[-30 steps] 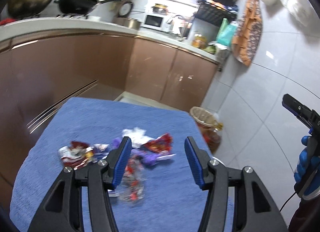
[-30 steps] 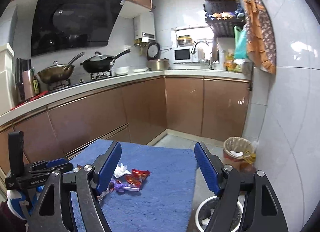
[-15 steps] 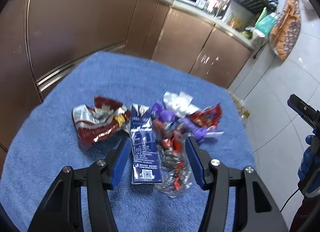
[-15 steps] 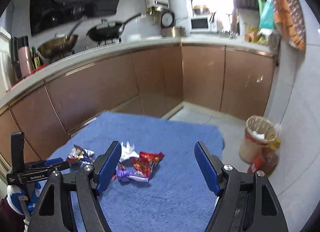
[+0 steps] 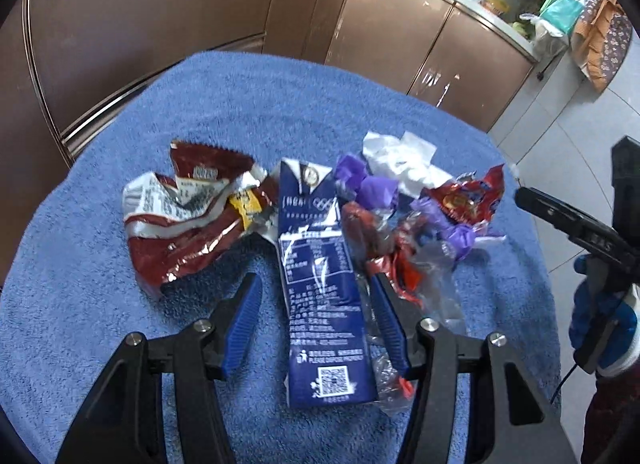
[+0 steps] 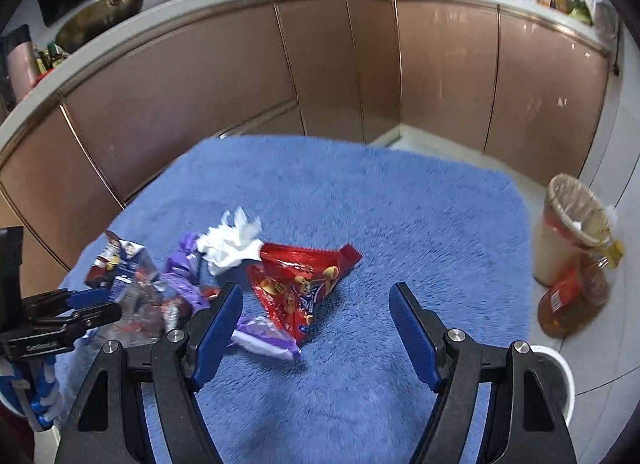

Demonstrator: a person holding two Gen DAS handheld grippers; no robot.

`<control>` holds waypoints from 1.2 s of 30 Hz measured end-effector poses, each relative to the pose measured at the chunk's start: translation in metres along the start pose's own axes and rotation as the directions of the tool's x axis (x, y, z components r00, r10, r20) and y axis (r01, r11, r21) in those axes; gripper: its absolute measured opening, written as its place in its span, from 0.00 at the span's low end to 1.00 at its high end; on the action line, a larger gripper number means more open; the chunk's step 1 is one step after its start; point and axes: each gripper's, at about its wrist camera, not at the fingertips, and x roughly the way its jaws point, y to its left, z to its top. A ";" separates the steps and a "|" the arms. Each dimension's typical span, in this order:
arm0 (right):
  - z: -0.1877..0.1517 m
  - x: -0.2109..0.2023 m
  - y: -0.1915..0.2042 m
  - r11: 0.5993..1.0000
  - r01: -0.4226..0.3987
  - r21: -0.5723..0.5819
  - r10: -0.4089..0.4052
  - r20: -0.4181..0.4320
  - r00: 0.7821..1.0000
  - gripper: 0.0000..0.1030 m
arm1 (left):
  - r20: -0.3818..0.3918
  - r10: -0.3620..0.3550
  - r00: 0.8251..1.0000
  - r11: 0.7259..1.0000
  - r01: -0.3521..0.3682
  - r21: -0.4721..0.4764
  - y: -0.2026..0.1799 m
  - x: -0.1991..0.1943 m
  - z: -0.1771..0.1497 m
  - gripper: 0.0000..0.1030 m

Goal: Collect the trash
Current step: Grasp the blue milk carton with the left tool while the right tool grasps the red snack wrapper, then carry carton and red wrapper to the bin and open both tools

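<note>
Left tongs [image 5: 316, 296] gape astride the flattened blue milk carton [image 5: 320, 276] lying on the blue-towelled surface [image 5: 80, 304], right tongs [image 6: 316, 312] apart over the red snack wrapper [image 6: 296, 288] — best square up, then pinch the carton's edges.

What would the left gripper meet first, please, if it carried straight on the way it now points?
Most likely the flattened blue carton, which lies lengthwise between the open left gripper fingers on the blue towel. Depth is uncertain; no pad touches it yet.
</note>
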 end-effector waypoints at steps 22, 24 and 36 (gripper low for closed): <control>0.003 0.051 -0.006 0.997 -0.066 0.029 0.068 -0.054 0.996 0.08 | 0.014 -0.034 0.999 0.999 0.033 0.020 -0.007 -0.007 -0.021 0.32; 0.003 0.039 -0.005 0.998 -0.055 0.024 0.055 -0.028 0.998 0.08 | 0.033 -0.038 0.999 0.999 0.037 0.026 -0.011 -0.018 -0.024 0.32; -0.002 -0.072 0.013 1.000 -0.019 -0.002 0.020 0.149 0.989 0.08 | 0.159 -0.089 0.983 0.994 0.079 0.071 -0.027 -0.100 -0.042 0.32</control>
